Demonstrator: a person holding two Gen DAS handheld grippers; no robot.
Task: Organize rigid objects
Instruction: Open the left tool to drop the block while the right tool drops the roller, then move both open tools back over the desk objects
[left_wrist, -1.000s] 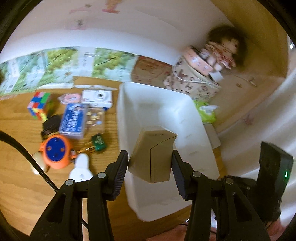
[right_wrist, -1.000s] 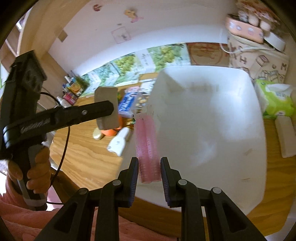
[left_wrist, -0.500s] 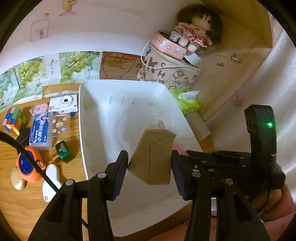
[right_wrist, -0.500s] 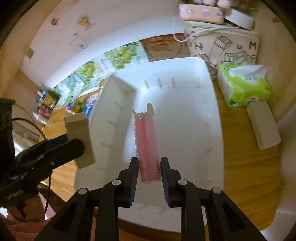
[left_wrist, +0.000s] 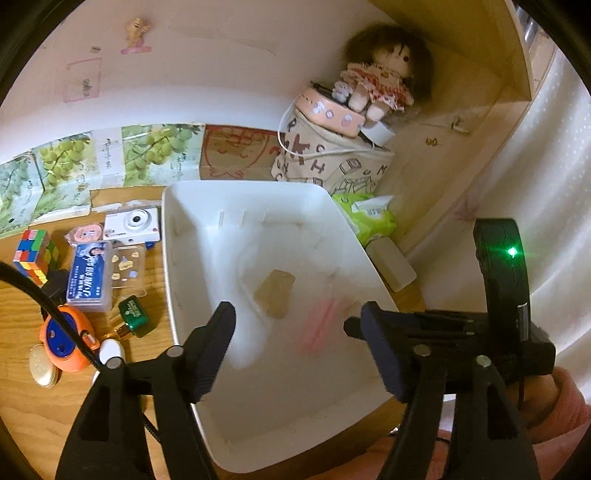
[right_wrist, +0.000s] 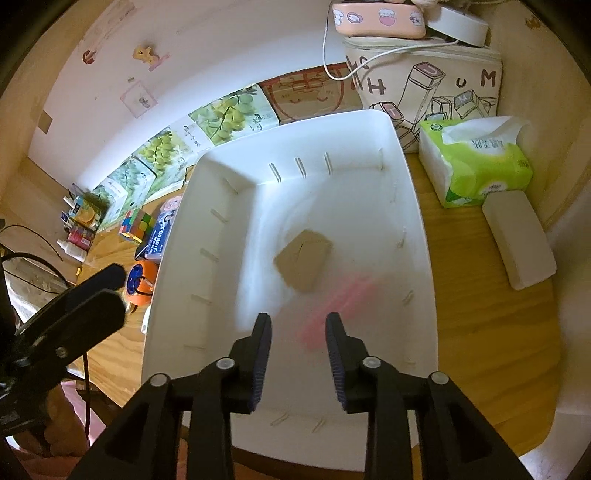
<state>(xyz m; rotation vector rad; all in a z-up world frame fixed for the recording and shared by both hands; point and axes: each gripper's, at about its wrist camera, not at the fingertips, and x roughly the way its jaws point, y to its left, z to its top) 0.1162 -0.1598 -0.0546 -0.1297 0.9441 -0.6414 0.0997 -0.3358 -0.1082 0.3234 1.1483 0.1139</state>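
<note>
**Both grippers open over the white bin, box and roller inside it**

The left gripper (left_wrist: 295, 332) has just been opening: its jaws stand wide apart with nothing between them. The right gripper (right_wrist: 298, 339) has also just been opening, by less; its jaws stand a little apart and grip nothing, though the pink blur shows through the gap.

Both hang over the near part of the white bin (right_wrist: 417, 206). In the bin, near the middle of its floor, is the tan cardboard box (right_wrist: 303, 264), tilted and slightly blurred. Just beside the box, on its near right side, is the pink hair roller (right_wrist: 341, 299), smeared by motion so that its outline cannot be made out. In the left wrist view the box (left_wrist: 275, 293) and the roller (left_wrist: 321, 321) appear in the same order between the spread fingers.

Left of the bin, on the wooden table (left_wrist: 26, 302), lie a green bottle (left_wrist: 133, 316), an orange round gadget (left_wrist: 66, 341), a blue card box (left_wrist: 88, 275), a white camera (left_wrist: 133, 223) and a colour cube (left_wrist: 35, 251). Right of the bin are a green tissue pack (right_wrist: 476, 162) and, nearer, a white block (right_wrist: 519, 240). Behind the bin a lettered bag (left_wrist: 332, 162) bears a pink case (left_wrist: 330, 112) and a doll (left_wrist: 380, 74).
</note>
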